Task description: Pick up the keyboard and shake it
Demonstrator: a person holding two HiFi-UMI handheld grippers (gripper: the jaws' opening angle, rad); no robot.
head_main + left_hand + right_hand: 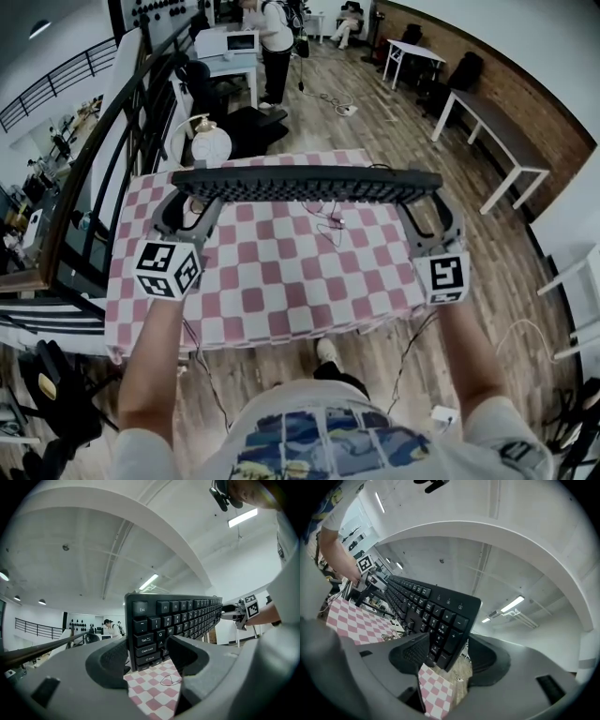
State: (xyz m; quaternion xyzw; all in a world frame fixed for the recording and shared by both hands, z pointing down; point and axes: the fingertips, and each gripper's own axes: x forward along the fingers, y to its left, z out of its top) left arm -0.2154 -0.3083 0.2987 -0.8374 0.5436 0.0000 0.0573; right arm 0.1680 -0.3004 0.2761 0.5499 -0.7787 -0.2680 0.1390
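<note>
A black keyboard (pixel 309 185) hangs level in the air above the pink-and-white checked table (pixel 281 281), its keys facing me. My left gripper (pixel 190 208) is shut on its left end, and my right gripper (pixel 427 214) is shut on its right end. In the left gripper view the Esc end of the keyboard (pixel 154 625) stands on edge between the jaws of the left gripper (pixel 146 657). In the right gripper view the number-pad end of the keyboard (pixel 440 616) sits tilted between the jaws of the right gripper (pixel 444 657).
A thin cable (pixel 328 223) lies looped on the table under the keyboard. A white round lamp (pixel 210 143) stands at the table's far left corner. A dark railing (pixel 112 131) runs along the left. A person (pixel 276 42) stands at a desk far behind; white tables (pixel 487 117) line the right wall.
</note>
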